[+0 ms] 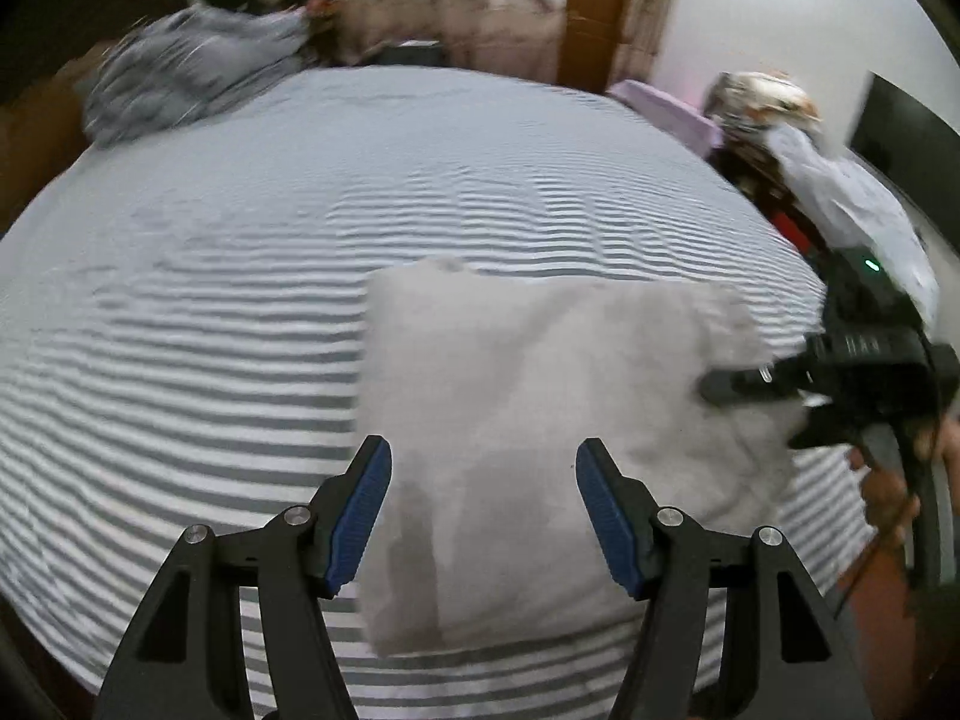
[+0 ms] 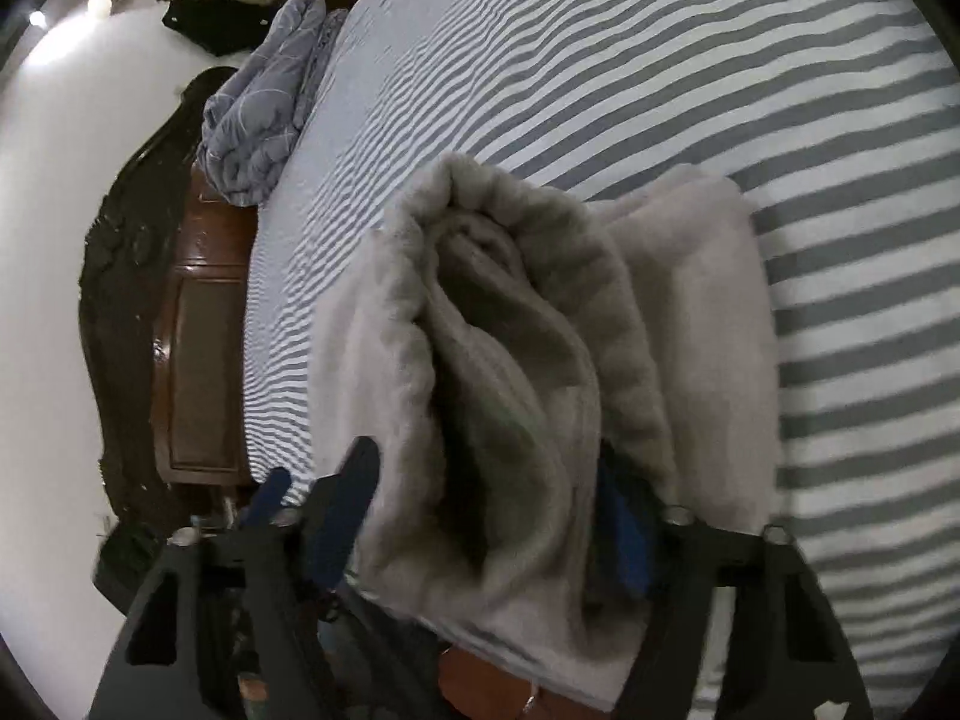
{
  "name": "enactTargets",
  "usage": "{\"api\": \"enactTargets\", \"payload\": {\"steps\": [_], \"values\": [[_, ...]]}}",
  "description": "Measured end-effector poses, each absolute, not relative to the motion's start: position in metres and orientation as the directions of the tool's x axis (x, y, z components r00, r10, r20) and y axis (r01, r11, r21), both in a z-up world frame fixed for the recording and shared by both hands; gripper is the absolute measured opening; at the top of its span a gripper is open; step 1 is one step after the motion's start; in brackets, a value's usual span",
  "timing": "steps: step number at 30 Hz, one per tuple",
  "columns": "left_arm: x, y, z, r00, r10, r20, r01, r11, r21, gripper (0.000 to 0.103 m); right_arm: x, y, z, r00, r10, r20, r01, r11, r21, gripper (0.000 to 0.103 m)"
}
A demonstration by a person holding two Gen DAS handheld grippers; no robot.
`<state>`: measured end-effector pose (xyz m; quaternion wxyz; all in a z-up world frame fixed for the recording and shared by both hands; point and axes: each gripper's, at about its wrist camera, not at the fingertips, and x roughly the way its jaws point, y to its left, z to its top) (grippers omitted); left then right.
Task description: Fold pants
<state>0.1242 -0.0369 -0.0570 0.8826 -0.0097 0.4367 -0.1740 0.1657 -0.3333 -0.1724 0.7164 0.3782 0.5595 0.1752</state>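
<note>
The grey fleece pants (image 1: 540, 420) lie folded into a thick rectangle on the striped bed sheet (image 1: 240, 312), close to the near edge. My left gripper (image 1: 483, 510) hovers over their near end. It is open, blue pads wide apart, nothing touching them. My right gripper (image 1: 753, 414) reaches in from the right onto the pants' right edge. In the right wrist view, the bunched layers of the pants (image 2: 510, 360) fill the gap between the fingers of the right gripper (image 2: 486, 468), and the cloth covers part of the right pad.
A crumpled grey quilt (image 1: 192, 72) lies at the bed's far left corner, also seen as the quilt (image 2: 258, 114) beside the dark wooden headboard (image 2: 198, 372). Clothes are piled on furniture (image 1: 840, 192) right of the bed. A hand (image 1: 888, 492) holds the right gripper.
</note>
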Motion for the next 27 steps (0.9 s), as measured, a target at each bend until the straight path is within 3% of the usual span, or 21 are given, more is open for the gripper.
{"api": "enactTargets", "payload": {"steps": [4,11,15,19,20,24,27], "values": [[0.134,-0.027,-0.079,0.535,-0.275,-0.799,0.251,0.955,-0.161,0.065,0.156,-0.327,-0.155,0.363,0.618,-0.698,0.132,0.707,0.695,0.025],[0.133,-0.026,-0.076,0.544,-0.298,-0.785,0.249,0.950,-0.189,0.065,0.102,-0.331,-0.103,0.511,0.488,-0.707,0.119,0.775,0.621,0.023],[0.130,-0.036,-0.076,0.534,-0.319,-0.783,0.287,0.940,-0.187,0.065,0.090,-0.359,-0.133,0.499,0.440,-0.746,0.227,0.765,0.603,0.023],[0.129,-0.052,-0.084,0.493,-0.328,-0.806,0.333,0.927,-0.173,0.065,0.091,-0.369,-0.166,0.476,0.420,-0.773,0.267,0.769,0.581,0.035],[0.129,-0.054,-0.088,0.481,-0.324,-0.814,0.345,0.924,-0.164,0.065,0.090,-0.370,-0.163,0.480,0.423,-0.769,0.272,0.762,0.588,0.037],[0.119,-0.066,-0.100,0.482,-0.287,-0.828,0.385,0.918,-0.095,0.066,0.084,-0.363,-0.142,0.462,0.309,-0.831,0.258,0.850,0.459,0.060],[0.113,-0.073,-0.100,0.500,-0.260,-0.826,0.399,0.916,-0.047,0.068,0.074,-0.353,-0.122,0.483,0.227,-0.846,0.208,0.908,0.362,0.063]]}}
